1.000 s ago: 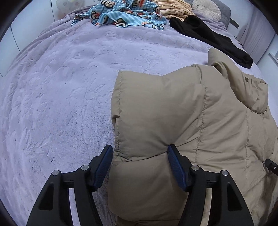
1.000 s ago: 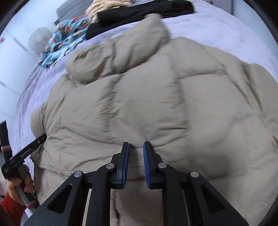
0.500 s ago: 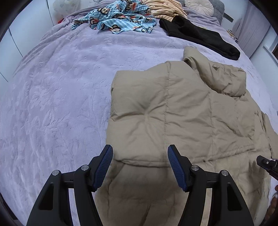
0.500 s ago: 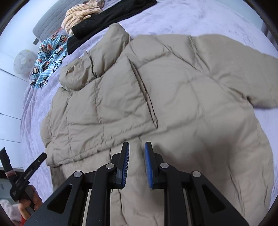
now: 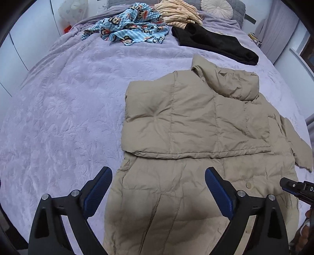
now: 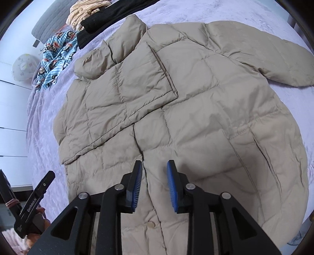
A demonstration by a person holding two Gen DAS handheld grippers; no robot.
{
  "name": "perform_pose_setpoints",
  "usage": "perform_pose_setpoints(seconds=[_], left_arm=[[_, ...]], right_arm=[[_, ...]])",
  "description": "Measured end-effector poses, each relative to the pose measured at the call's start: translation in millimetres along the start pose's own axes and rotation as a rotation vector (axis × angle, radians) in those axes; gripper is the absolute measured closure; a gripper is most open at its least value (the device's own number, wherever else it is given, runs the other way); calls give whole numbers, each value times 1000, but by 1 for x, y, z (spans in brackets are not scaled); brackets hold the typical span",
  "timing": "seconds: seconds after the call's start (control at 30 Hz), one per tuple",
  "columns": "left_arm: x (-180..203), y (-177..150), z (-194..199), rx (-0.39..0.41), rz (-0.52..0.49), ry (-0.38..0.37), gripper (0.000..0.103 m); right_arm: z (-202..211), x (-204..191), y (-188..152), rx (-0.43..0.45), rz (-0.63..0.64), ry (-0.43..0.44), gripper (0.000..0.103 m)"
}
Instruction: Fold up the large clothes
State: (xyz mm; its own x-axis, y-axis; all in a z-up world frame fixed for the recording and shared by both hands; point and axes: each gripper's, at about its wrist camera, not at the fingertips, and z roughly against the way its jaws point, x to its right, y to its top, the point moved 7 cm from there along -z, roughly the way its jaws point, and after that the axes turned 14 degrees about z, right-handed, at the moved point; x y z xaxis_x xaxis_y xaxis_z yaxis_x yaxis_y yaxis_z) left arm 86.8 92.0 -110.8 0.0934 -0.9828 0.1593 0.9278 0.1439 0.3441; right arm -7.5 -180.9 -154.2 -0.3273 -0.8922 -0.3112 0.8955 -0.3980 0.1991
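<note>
A beige puffer jacket (image 5: 196, 121) lies spread on the lilac bed cover (image 5: 58, 117), collar toward the far end. One sleeve is folded flat across its chest (image 6: 137, 88); the other sleeve (image 6: 274, 58) stretches out to the right. My left gripper (image 5: 158, 174) hangs above the jacket's lower left edge. Its jaws are opening wide with nothing between them. My right gripper (image 6: 154, 164) hovers over the front closure of the jacket. Its jaws are opening too, a narrow gap with no cloth in it.
At the head of the bed lie a blue monkey-print cloth (image 5: 133, 29), a cream striped garment (image 5: 178, 13), a black garment (image 5: 215, 43) and a round cushion (image 5: 216, 7). White cupboard doors (image 5: 19, 49) stand along the left side.
The left gripper let go of the puffy sleeve, which now lies flat on the chest. Both grippers rose and drew back from the jacket. Left jaws widened; right jaws parted.
</note>
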Motion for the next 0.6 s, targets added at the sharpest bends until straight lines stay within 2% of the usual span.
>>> perform_pose_setpoints(seconds=[0.17,0.2,0.43,0.53,0.6], left_arm=[[6,-4,16,12,-19,-9,6],[7,-4,19,14,-26,-8,0],[19,-12,35,10,-57,-22,0],[21,-15,39,-2,-60,-25,0],[21,-16,41,-8,-55,-19,0]], right_arm=[[14,-4,-5,2,4,-5,67],[16,-5,-5,3,4,-5,66],[32,-7,-10,19,-22,7,51],[36,-8,-13,28,-36,24,41],[39,-9,-12,43,-37,29,29]])
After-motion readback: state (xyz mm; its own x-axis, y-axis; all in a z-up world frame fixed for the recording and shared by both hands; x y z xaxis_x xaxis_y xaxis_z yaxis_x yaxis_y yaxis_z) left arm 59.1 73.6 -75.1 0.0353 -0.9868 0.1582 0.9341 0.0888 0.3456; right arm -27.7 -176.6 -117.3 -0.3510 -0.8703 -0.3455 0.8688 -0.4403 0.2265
